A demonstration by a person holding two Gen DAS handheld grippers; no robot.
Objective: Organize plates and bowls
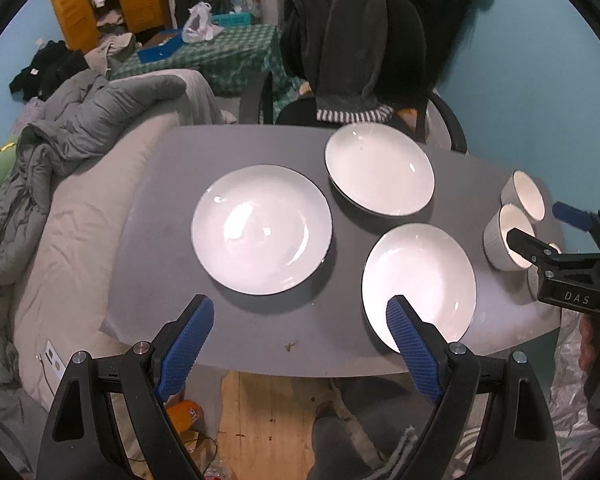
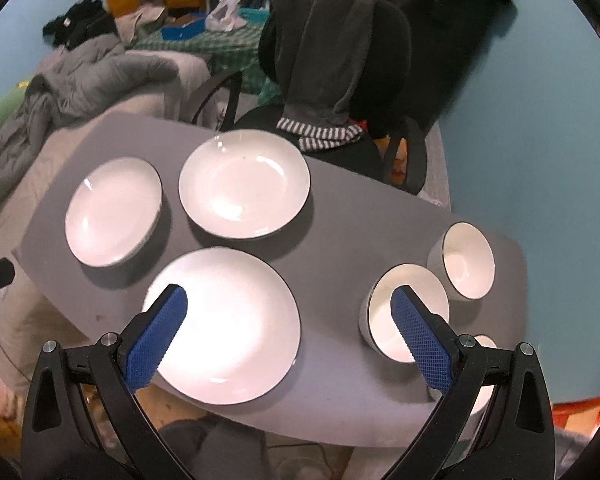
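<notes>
Opening stage of sorting, judged from the layout: three plates lying singly, none stacked, and the bowls unnested.

Plates on the grey bench (image 2: 340, 220): near plate (image 2: 224, 324) at the near edge, far plate (image 2: 244, 184) toward the far edge by the chair (image 2: 336, 60), left plate (image 2: 114, 212) toward the left edge. All three apart, not overlapping.

Bowls along the right edge: near bowl (image 2: 404, 316), far bowl (image 2: 466, 260) just beside it, and a third bowl (image 2: 485, 342) mostly hidden behind the right tongs.

Left tongs (image 1: 300, 344): spread wide, empty, hovering over the near edge; touching nothing.

Right tongs (image 2: 288, 328): spread wide, empty, poised above the near plate and the near bowl; contact with either not evident.

Next move, as a judgement: lowering over one rim, closing on the thin edge, then lifting onto a neighbouring plate. Shallow glazed rims likely slippery, so a level, firm pinch needed.
</notes>
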